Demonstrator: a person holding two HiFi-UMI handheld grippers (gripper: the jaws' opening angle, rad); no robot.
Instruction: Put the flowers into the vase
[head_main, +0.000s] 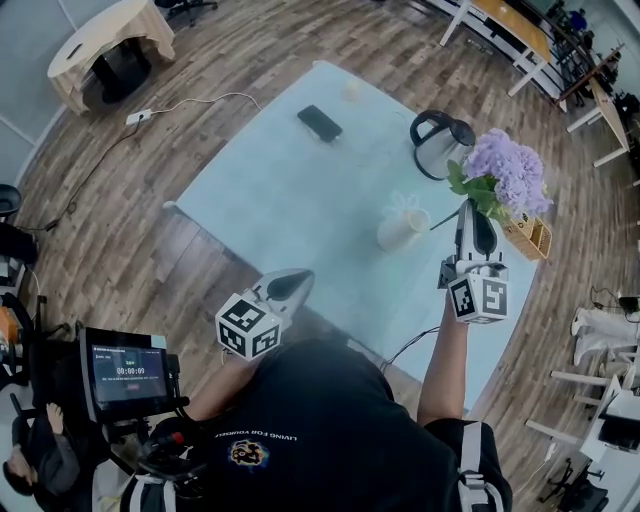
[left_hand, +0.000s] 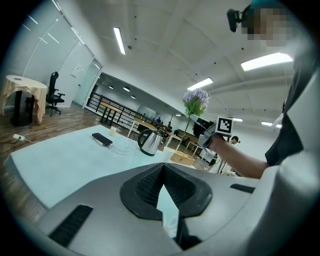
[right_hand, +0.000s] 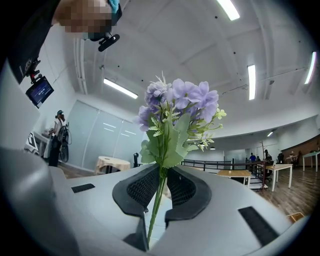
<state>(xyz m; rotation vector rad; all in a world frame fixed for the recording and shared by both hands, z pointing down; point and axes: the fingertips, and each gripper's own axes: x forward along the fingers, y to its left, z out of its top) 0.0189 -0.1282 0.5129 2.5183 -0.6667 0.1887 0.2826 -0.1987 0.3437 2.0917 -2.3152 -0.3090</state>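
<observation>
We hold the right gripper (right_hand: 161, 186) close to level, its 2 jaws clamped on the thin green stem of the purple flowers (head_main: 508, 172) just under the leaves. We judge this grip keeps the blooms clear of the pads and leaves the lower stem free to be aimed. The bunch hangs in the air over the table's right side, apart from the white vase (head_main: 402, 225), which stands upright on the tabletop with no flowers in it, so the placing is not yet done. The left gripper (left_hand: 163, 172) sits low near our body, its pads pressed together on nothing, probably held back so the way to the vase stays open. Around us is a large open office with a wood floor (head_main: 120, 180), strip lights overhead and desks along the far side. The pale blue table (head_main: 270, 190) looks smooth and flat. It carries a steel kettle (head_main: 440, 140) beyond the vase, a wicker basket (head_main: 530, 238) at its right edge, a black phone (head_main: 319, 122) and 1 small cup (head_main: 350, 90).
</observation>
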